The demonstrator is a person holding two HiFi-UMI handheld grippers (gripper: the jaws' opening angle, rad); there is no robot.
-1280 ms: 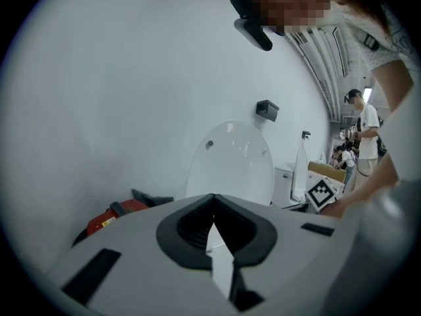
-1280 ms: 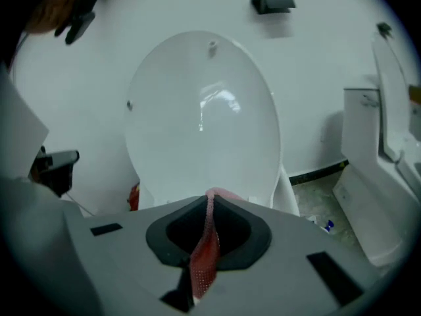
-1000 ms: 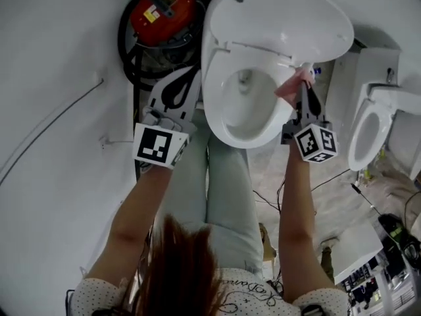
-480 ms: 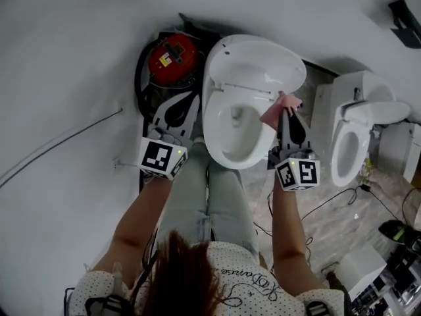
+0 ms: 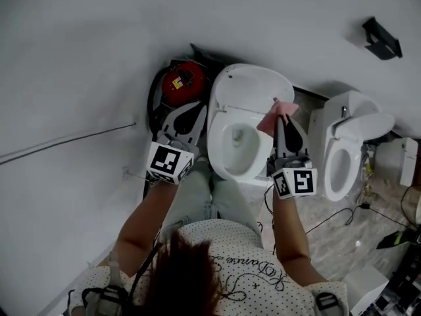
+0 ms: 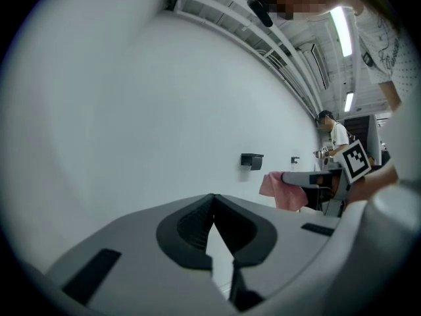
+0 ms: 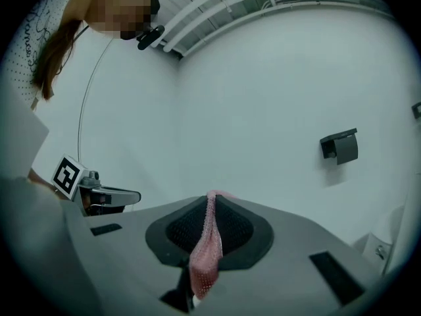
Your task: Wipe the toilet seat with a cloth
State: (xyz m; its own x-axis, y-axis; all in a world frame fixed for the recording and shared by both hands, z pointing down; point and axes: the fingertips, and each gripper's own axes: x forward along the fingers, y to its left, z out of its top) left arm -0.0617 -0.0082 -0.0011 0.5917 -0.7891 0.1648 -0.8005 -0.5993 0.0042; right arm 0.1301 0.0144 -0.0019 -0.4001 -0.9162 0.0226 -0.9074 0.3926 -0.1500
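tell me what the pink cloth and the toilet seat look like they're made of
Pink cloth: soft, matte textile with a fine dotted mesh weave. It hangs limp where the right tool pinches it. It may be microfibre, but that is not certain. Toilet seat: smooth, glossy white and evenly moulded. It looks like hard plastic, though ceramic cannot be ruled out from this view.

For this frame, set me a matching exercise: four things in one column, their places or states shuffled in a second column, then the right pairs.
1. pink mesh cloth
2. left gripper
3. red round machine
4. white oval toilet lid

A. tipped up, open
B. on the floor beside the toilet bowl
C. shut, nothing between its jaws
D. clamped in the right gripper

Pairs: 1-D, 2-C, 3-B, 4-A.
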